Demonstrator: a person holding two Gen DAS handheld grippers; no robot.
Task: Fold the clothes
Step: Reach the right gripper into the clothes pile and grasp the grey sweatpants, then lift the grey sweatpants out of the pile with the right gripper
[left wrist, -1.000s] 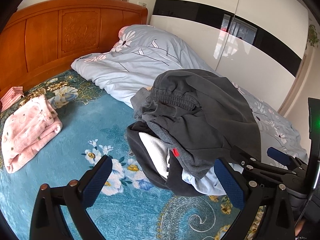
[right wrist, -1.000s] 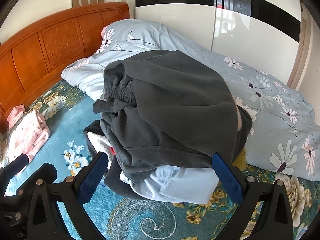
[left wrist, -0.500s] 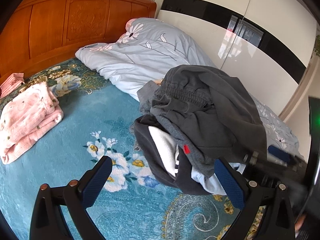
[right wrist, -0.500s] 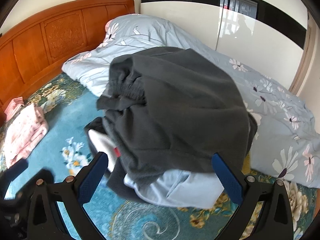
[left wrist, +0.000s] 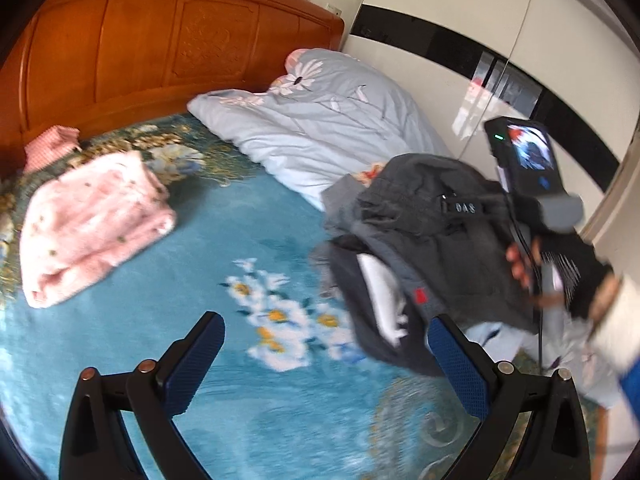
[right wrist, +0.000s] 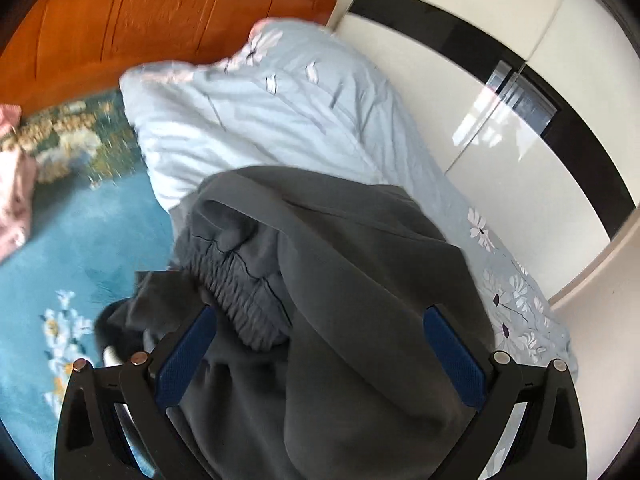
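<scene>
Within the last second the right tool (right wrist: pixel 320 364), fingers spread and empty, has closed in over the dark grey garment (right wrist: pixel 340 280) topping the heap, likely to pick it, while the left tool (left wrist: pixel 326 364), also spread and empty, hangs over the blue bedspread (left wrist: pixel 240 240).

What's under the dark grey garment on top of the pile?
Under the dark grey garment: a black piece with white lining and pale blue fabric. Anything deeper is covered.
</scene>
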